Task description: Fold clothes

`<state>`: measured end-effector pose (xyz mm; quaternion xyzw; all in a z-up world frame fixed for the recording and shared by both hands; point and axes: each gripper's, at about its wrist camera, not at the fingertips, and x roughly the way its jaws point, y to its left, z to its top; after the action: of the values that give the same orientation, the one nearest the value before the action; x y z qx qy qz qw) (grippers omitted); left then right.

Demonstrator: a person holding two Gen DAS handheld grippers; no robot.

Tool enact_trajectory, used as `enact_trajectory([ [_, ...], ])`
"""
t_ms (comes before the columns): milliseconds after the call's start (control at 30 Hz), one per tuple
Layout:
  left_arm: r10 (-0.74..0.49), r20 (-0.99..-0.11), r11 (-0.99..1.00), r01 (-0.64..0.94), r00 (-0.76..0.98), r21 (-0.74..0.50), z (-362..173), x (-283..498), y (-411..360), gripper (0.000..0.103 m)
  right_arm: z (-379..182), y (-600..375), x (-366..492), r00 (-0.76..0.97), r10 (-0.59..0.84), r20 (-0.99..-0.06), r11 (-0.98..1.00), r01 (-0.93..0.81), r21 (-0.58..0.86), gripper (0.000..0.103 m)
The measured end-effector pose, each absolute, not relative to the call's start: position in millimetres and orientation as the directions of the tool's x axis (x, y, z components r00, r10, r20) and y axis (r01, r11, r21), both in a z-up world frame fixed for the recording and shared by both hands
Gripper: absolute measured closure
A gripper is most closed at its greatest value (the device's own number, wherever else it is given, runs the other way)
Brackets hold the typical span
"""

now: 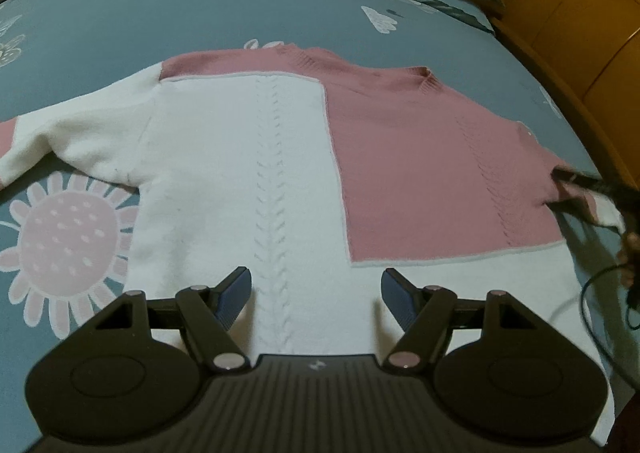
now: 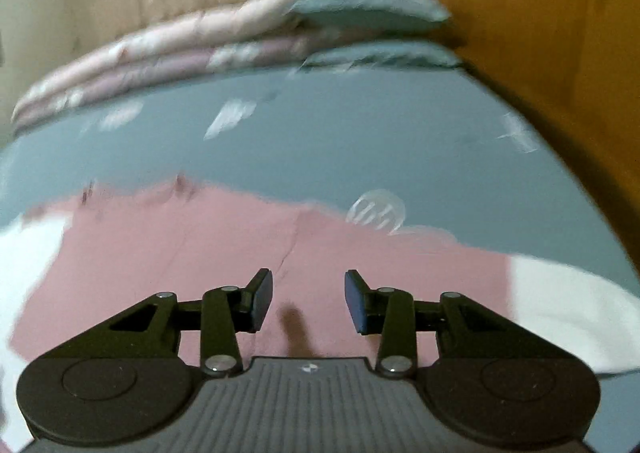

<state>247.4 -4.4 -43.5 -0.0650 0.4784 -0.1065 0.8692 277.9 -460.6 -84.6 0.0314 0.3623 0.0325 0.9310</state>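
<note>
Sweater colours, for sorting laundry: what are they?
The sweater is white and dusty pink in blocks, clearest in the left wrist view.

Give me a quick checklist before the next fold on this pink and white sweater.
1. Sweater lying flat on the bed: ok.
2. Left gripper open and empty over the white hem: ok.
3. Right gripper open, nothing between its fingers: ok.
4. Left sleeve spread out, not yet folded in: not ok.
5. Right sleeve neatly laid: cannot tell, it is bunched and blurred at the picture's edge.
6. Right wrist view sharp enough to aim: not ok, blurred.
</note>
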Motion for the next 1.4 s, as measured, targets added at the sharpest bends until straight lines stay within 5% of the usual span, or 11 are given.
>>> enact_trajectory([
  [133, -0.227, -0.825, 0.973, 0.086, 0.517, -0.214, -47.2, 243.2, 5.2, 0.031, -101.5, -479.7, 259.1, 0.711, 0.095, -0.697, 0.994, -0.033, 0.102, 0.059],
  [467, -0.232, -0.829, 0.971, 0.07, 0.509, -0.229, -51.5, 247.6, 3.3, 0.031, -87.1, -507.7, 262.0, 0.736, 0.072, -0.673, 0.979, 0.078, 0.19, 0.035],
  [633, -0.246, -0.83, 0.969, 0.1, 0.5, -0.226, -50.0, 246.6, -4.7, 0.031, -92.7, -540.2, 242.1, 0.748, 0.083, -0.659, 0.948, 0.145, 0.283, 0.034],
  [933, -0.231, -0.84, 0.973, 0.109, 0.49, -0.204, -50.9, 251.6, -12.5, 0.031, -86.7, -655.7, 225.2, 0.795, -0.152, -0.588, 0.794, 0.453, 0.407, 0.032],
  [1400, -0.202, -0.854, 0.979, 0.092, 0.48, -0.18, -52.1, 251.4, -9.7, 0.031, -97.7, -668.8, 274.3, 0.647, -0.287, -0.706, 0.866, 0.49, 0.097, 0.031],
])
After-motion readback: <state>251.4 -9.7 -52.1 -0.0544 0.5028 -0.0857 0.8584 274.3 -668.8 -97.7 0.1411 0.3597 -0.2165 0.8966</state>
